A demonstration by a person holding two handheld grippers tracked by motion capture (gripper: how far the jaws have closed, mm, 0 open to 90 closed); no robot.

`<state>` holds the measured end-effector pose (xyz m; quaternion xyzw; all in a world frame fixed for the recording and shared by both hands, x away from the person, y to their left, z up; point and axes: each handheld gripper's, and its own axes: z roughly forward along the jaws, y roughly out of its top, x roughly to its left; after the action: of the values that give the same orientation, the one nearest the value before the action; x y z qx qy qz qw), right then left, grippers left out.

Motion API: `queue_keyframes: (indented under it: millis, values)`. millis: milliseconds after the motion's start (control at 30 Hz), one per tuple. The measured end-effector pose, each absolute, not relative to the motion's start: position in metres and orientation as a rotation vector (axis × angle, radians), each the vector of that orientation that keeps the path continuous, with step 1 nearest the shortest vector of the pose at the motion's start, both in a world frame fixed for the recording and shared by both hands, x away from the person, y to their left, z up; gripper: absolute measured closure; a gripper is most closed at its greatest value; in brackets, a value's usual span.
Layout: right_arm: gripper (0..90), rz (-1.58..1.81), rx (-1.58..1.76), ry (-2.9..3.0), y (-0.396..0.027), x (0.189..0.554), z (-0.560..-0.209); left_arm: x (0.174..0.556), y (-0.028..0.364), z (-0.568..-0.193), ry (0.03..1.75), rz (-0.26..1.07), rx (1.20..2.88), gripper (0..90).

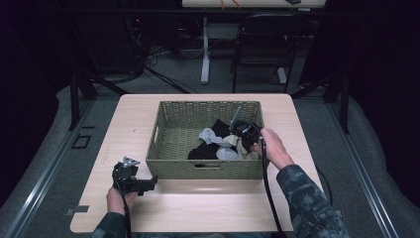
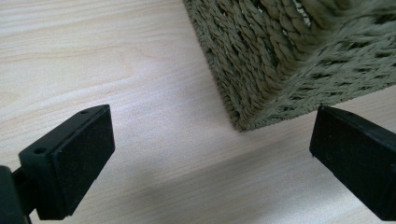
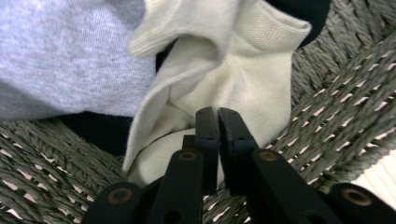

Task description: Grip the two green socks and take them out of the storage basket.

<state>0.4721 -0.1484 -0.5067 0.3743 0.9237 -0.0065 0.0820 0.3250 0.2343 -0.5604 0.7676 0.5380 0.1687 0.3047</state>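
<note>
A woven green-grey basket (image 1: pixel 208 103) stands mid-table with socks piled at its right end: grey ones (image 1: pixel 210 135), black ones (image 1: pixel 200 151) and a cream sock (image 1: pixel 243 148). My right gripper (image 1: pixel 241 144) reaches down into that pile. In the right gripper view its jaws are shut (image 3: pixel 217 114), tips pinching a fold of the cream sock (image 3: pixel 233 70), with the grey sock (image 3: pixel 60 56) to the left on the basket's woven floor (image 3: pixel 345 93). My left gripper (image 1: pixel 148 184) rests low by the basket's front left corner (image 2: pixel 280 56), open (image 2: pixel 210 149), nothing between its pads.
The light wooden table (image 1: pixel 133 124) has bare room left of and in front of the basket. A dark chair (image 1: pixel 262 44) and a white table leg (image 1: pixel 205 49) stand on the floor beyond the far edge.
</note>
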Motion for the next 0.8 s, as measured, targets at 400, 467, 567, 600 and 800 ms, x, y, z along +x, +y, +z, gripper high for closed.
queue_keyframes:
  millis: [400,467,567,600,800]
  values:
    - [88.1,0.135,1.192,2.727,-0.157,0.471,-0.479,0.325,0.234,-0.56,1.425,0.452,2.03,0.0]
    - [88.1,0.152,1.205,2.723,-0.158,0.471,-0.473,0.325,0.234,-0.56,1.425,0.452,2.03,0.0]
    - [88.2,0.185,1.214,2.716,-0.16,0.471,-0.462,0.325,0.234,-0.56,1.426,0.452,2.03,0.0]
    - [88.3,0.195,1.215,2.708,-0.16,0.471,-0.459,0.325,0.234,-0.56,1.426,0.452,2.029,0.0]
    - [88.4,0.266,1.237,2.686,-0.165,0.47,-0.439,0.325,0.234,-0.56,1.424,0.448,2.031,0.0]
